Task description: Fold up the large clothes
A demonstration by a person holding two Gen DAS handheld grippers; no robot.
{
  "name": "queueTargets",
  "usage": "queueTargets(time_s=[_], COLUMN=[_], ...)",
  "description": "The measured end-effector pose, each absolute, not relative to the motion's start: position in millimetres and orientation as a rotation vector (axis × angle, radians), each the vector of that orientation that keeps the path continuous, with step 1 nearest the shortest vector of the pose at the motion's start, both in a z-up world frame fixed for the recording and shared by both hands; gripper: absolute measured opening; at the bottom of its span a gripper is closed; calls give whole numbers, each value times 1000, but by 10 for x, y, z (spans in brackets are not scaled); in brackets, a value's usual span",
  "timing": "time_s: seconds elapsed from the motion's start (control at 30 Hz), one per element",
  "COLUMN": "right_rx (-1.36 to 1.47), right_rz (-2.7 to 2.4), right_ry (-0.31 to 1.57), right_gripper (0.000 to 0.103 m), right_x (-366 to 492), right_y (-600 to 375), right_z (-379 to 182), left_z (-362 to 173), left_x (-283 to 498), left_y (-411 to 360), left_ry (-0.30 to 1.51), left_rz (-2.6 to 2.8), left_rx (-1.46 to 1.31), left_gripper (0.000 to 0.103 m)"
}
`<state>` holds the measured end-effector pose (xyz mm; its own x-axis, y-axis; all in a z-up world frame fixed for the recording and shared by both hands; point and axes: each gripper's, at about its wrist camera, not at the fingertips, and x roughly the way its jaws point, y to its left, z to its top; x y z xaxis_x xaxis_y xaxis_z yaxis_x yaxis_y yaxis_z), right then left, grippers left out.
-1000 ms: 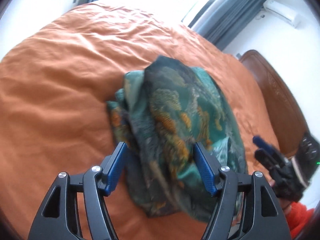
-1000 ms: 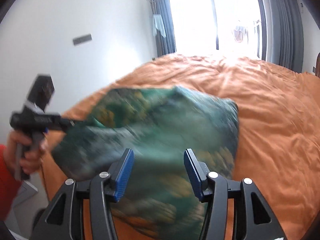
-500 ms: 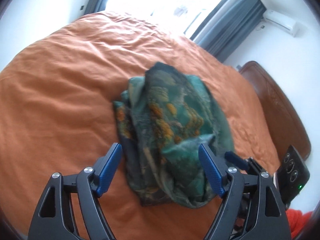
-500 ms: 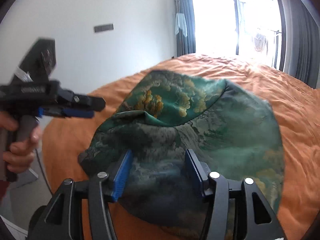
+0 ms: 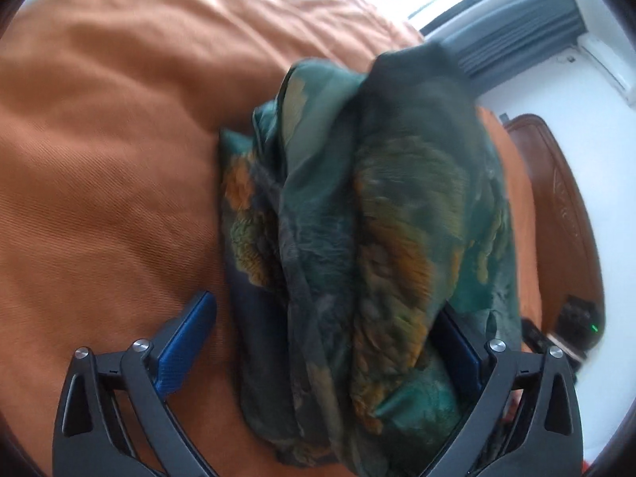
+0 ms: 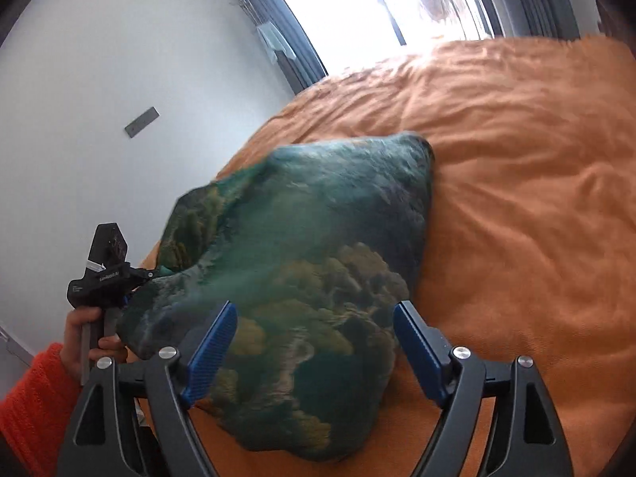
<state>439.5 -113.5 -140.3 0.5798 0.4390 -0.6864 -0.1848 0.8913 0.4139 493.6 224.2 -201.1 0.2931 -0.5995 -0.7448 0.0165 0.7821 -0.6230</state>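
I am looking over a bed (image 6: 516, 206) wearing a rumpled orange cover. Daylight is blazing through the window (image 6: 357, 4) at twelve o'clock, grey curtains (image 6: 278, 28) are hanging beside it, and a white wall (image 6: 99, 99) is standing at nine o'clock.

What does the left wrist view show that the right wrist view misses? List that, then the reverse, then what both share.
Only the left wrist view: a brown wooden headboard and a wall air conditioner.

Only the right wrist view: the hand in an orange sleeve holding the left gripper, and a grey wall plate.

Both: the green patterned garment bundled on the orange bedspread, grey curtains, and blue-padded jaws opening around the garment without pressing it.
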Motion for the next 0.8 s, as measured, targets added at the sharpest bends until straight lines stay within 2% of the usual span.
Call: queueTargets(time_s=[0.07, 0.2, 0.3, 0.33, 0.37, 0.4, 0.43, 0.47, 0.6, 0.8], right_rx=[386, 553, 613, 566, 490, 377, 281, 214, 107, 84], right_rz=[416, 536, 580, 567, 579, 569, 556, 549, 558, 563], right_ry=[988, 1035, 1078, 1086, 1097, 1082, 1053, 1023, 906, 738], right_gripper=[83, 97, 98, 96, 94, 87, 80, 77, 69, 69], right_x=[4621, 4935, 5136, 5176, 5191, 5160, 5089, 5017, 4729, 4410], right_y=[-1276, -1298, -1143, -1054, -973, -848, -745, -675, -549, -727], right_z=[-1695, -2073, -2214, -2202, -2161, -2061, -1948, -1863, -1597, -1095], left_z=[-2102, -2179, -2226, -2210, -2160, -2087, -1990, -1885, -1497, -947], left_x=[4983, 5059, 5098, 5094, 5070, 5039, 4998, 4951, 4757, 4737], left_y=[2227, 2182, 2163, 2147, 2119, 2086, 2038, 1969, 1745, 1378], left_ry=[1238, 1238, 1240, 1240, 1232, 1222, 1205, 1185, 1091, 968], left_rz=[-456, -461, -436, -431, -451, -449, -427, -416, -405, -479], left_rx=[-574, -543, -559, -554, -555, -549, -509, -457, -341, -316], left_gripper=[103, 103, 102, 99, 76, 63, 59, 54, 48, 48])
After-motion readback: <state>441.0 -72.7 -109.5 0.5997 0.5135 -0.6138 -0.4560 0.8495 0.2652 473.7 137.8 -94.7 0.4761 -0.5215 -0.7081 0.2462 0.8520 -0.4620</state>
